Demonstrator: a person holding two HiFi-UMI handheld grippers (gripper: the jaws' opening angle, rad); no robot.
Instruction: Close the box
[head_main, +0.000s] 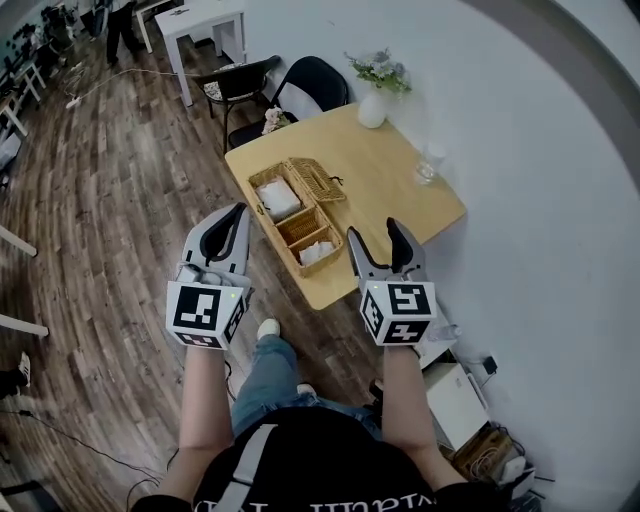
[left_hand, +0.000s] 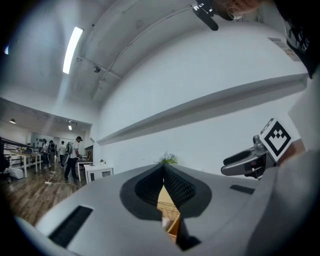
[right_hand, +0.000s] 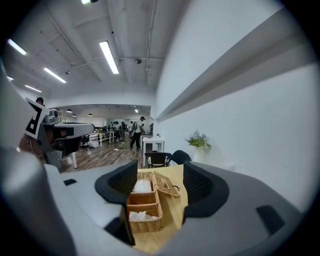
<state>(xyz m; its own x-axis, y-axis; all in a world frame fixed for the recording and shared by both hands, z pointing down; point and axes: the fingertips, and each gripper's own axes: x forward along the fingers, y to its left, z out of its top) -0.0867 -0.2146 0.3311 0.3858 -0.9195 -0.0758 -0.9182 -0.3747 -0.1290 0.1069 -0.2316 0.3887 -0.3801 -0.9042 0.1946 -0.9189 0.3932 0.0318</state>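
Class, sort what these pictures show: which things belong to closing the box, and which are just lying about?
Belong to the job:
wicker box
its open lid
left gripper, jaws together
right gripper, jaws apart

Just lying about:
vase of flowers
glass
black chair

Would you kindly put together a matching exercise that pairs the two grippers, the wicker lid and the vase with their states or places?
Things:
1. left gripper
2. right gripper
3. wicker lid
4. white vase

States or places:
A. flipped open, lying on the table
B. jaws apart, nothing between them
C. at the table's far corner, holding flowers
D. jaws together, nothing held

Pairs: 1-D; 2-B; 3-A; 4-C
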